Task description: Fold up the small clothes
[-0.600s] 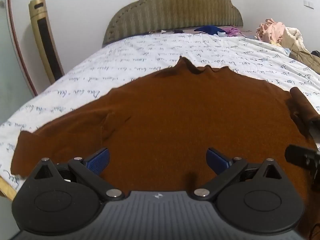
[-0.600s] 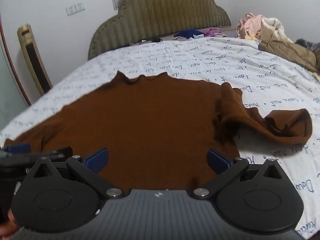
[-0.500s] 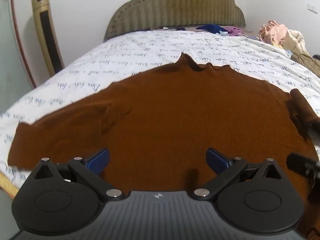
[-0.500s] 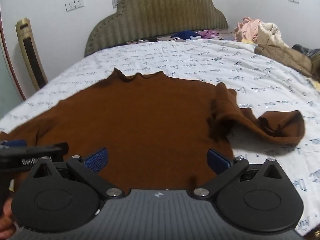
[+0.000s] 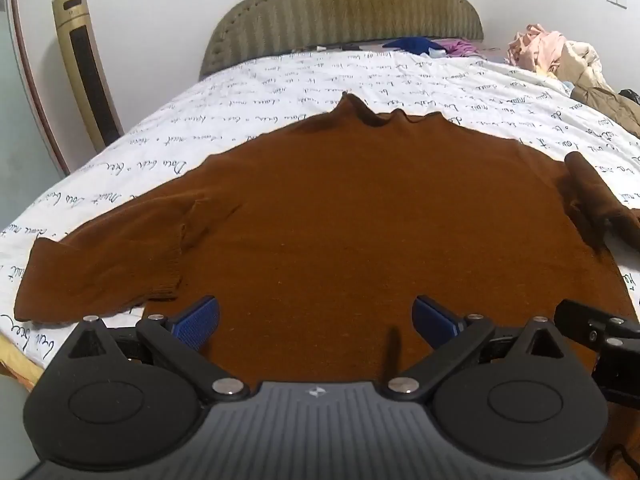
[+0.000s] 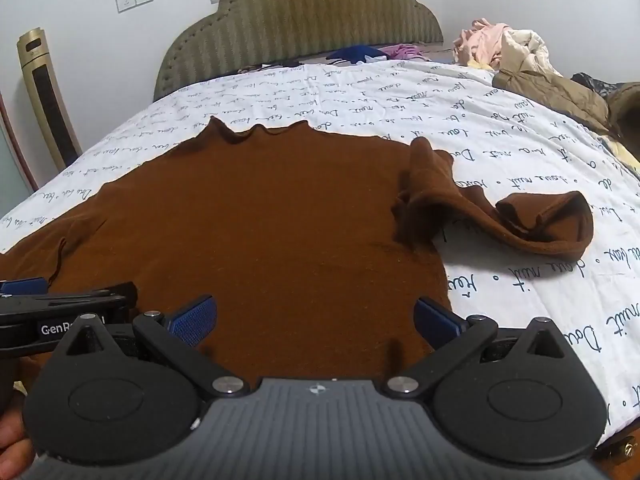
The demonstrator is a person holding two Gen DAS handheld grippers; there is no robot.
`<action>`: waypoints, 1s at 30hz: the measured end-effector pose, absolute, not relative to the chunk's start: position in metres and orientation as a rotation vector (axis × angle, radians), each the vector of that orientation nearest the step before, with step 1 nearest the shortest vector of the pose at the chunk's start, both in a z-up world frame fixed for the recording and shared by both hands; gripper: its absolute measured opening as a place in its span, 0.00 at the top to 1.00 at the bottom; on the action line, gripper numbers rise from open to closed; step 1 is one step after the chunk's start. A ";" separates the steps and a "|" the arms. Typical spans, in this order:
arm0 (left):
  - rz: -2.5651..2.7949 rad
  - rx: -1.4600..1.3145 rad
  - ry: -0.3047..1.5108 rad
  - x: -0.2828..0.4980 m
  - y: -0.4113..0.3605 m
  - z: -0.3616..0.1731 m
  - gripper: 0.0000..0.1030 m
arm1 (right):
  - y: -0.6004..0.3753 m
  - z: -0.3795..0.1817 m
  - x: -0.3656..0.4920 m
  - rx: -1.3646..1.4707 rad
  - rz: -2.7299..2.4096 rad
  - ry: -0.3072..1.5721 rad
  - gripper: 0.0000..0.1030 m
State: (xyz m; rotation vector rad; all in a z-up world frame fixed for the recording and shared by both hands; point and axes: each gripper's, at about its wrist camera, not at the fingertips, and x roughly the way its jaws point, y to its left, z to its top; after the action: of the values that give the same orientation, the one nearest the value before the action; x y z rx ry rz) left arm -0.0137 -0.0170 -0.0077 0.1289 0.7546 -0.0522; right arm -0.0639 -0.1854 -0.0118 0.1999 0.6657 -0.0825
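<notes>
Both your claws gape wide and empty — the left claw (image 5: pixel 316 318) and right claw (image 6: pixel 316 318) hover over the near hem of the brown knit sweater (image 5: pixel 360 216), spread flat on the script-printed white bedsheet (image 6: pixel 520 280). Folding hasn't begun; next, I judge, straighten the crumpled sleeve (image 6: pixel 500 216) right of your right claw.

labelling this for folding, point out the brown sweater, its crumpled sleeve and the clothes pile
brown sweater (image 5: pixel 360 216), left wrist view, middle of the body
crumpled sleeve (image 6: pixel 536 220), right wrist view, bunched cuff end
clothes pile (image 6: pixel 508 46), right wrist view, pale garments on top
</notes>
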 end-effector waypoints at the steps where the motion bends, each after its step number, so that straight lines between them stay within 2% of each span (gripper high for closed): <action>1: -0.062 0.119 0.765 -0.013 -0.016 -0.008 0.00 | -0.186 -0.012 -0.065 0.199 -0.084 0.663 0.00; 30: -0.031 0.102 0.796 -0.005 -0.004 -0.018 0.00 | -0.185 -0.018 -0.066 0.224 0.010 0.655 0.00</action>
State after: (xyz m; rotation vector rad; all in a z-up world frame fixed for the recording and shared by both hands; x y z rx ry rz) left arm -0.0045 -0.0040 -0.0177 0.1024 0.7956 -0.0314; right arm -0.0661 -0.1852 -0.0177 0.2244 0.6554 0.0103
